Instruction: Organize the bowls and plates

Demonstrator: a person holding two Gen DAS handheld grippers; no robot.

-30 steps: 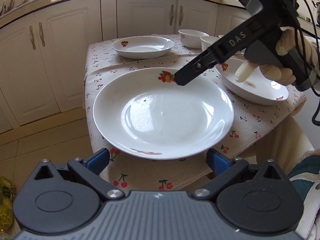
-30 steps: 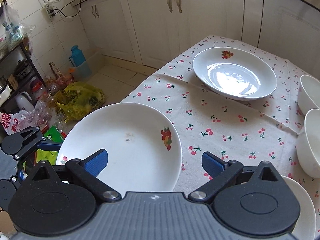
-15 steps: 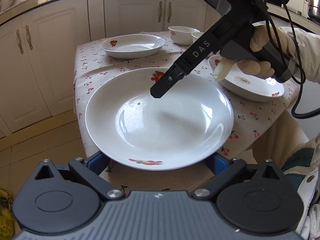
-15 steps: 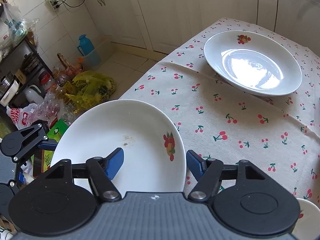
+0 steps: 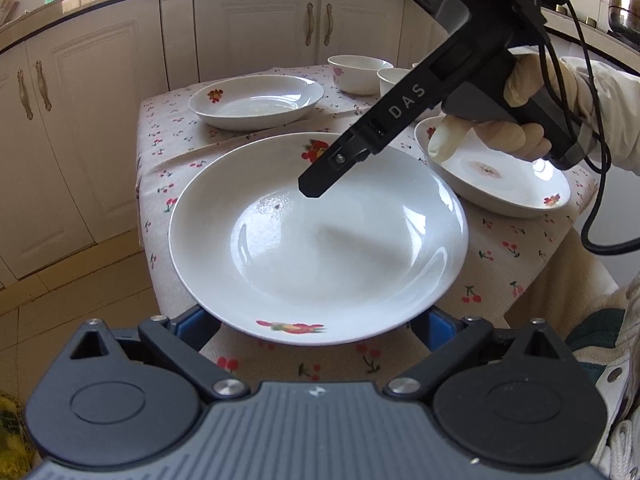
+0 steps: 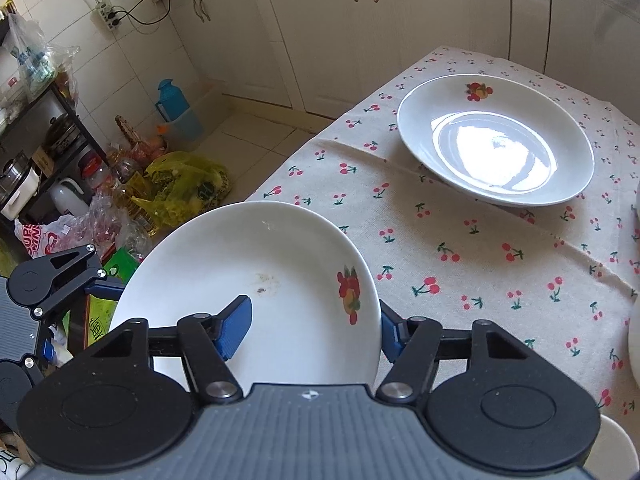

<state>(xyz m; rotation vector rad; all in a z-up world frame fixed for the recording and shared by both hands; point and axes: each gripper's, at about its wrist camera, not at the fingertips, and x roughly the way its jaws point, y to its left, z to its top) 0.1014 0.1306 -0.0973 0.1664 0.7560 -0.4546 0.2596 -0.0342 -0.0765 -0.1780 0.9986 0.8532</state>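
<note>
Two tools meet on one white near plate (image 5: 320, 248) with fruit prints, which juts out past the close edge of the cherry-print desk (image 5: 520, 264). Closest to the viewer, the left tool (image 5: 314, 322) stands wide apart, its blue pads tucked just under the plate's near rim on either side; they do not visibly press on it. From the far side, the right tool (image 6: 312, 332), held in a gloved hand (image 5: 508, 136), is closed on the plate's rim, with one pad on the inner surface and the other beneath the outside edge. Just beyond, to the right, a second plate (image 5: 500, 176) lies on the desk. Farther back sits a third plate (image 5: 256, 100), with two small bowls (image 5: 356, 74) behind it near the cream cupboards (image 5: 256, 32). Judging by this layout, the sorting is at an early stage: all three plates lie apart, nothing is stacked, and the bowls stand side by side, not nested. Stacking this plate on another probably comes next, then the bowls. Compared with a second ago, the right tool, then gaping open above the plate's rim, has snapped closed on it. The left tool's jaws have narrowed slightly, and the plate now hangs further past the desk edge, over the left tool's pads.
</note>
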